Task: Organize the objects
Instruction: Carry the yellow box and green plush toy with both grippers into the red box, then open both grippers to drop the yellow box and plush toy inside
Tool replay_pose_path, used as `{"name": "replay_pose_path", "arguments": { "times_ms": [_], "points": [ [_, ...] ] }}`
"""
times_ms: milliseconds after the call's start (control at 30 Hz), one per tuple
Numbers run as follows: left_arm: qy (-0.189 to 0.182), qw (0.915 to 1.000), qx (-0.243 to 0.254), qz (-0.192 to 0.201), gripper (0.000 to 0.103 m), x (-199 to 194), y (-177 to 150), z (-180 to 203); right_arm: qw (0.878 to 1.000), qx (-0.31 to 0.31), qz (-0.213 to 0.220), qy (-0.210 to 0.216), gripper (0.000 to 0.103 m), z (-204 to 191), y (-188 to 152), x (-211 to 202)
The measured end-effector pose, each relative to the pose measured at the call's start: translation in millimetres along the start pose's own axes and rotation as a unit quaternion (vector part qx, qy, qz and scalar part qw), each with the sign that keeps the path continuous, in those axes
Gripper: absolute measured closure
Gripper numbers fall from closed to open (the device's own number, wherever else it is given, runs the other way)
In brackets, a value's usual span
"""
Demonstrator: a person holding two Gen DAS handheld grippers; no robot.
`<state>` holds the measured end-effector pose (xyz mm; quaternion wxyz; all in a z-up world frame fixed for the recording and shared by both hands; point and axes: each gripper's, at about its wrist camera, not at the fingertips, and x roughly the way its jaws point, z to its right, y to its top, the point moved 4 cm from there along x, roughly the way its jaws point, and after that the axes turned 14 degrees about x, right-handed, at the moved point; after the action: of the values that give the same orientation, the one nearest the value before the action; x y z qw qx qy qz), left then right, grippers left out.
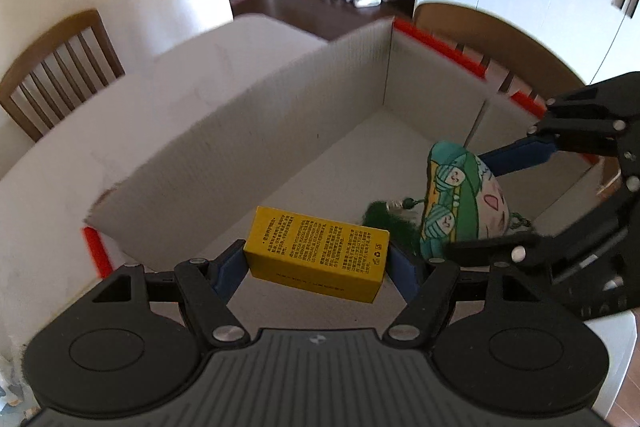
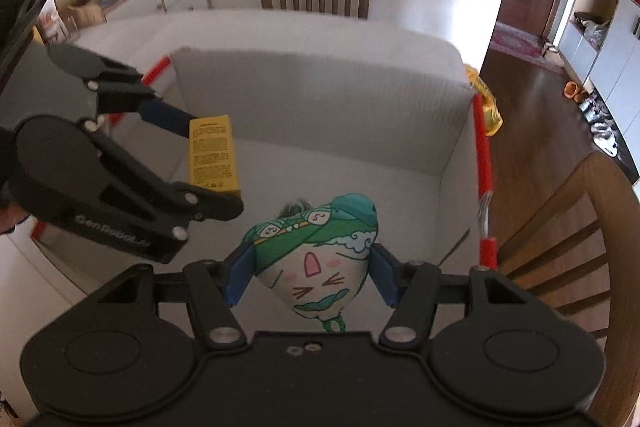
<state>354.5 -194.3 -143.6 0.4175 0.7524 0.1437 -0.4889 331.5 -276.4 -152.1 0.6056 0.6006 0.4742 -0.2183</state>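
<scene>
Yellow box (image 1: 318, 259) with black print, green-and-white cartoon-face pouch (image 2: 316, 255), grey bin (image 1: 224, 163) edged red

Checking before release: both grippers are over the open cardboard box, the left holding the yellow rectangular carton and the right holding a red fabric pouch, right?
Not quite. The right gripper holds a green-and-white fabric pouch, not red, per the right wrist view. The left gripper does hold the yellow rectangular carton, both over the open cardboard box.

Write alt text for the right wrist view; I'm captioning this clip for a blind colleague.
The right gripper is shut on a cartoon-printed fabric pouch, held above the open cardboard box on a white table. At left, the left gripper is shut on a yellow carton over the same box.
</scene>
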Motion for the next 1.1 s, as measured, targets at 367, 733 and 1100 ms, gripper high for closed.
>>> {"name": "replay_pose_path", "arguments": {
  "times_ms": [367, 733, 1100],
  "points": [
    [-0.027, 0.9973, -0.011, -0.068, 0.029, 36.3, -1.4, 4.1, 0.998, -0.007, -0.061, -0.007, 0.04, 5.7, -6.1, 24.7],
    [-0.027, 0.9944, -0.018, -0.101, 0.029, 46.7, 7.0, 5.5, 0.997, -0.001, -0.075, -0.016, 0.035, 2.9, -5.9, 31.8],
    [-0.022, 0.9977, -0.042, -0.048, 0.023, 14.0, 11.1, 1.2, 0.999, 0.013, -0.037, 0.001, 0.031, 1.0, -3.2, -4.7]
  ]
}}
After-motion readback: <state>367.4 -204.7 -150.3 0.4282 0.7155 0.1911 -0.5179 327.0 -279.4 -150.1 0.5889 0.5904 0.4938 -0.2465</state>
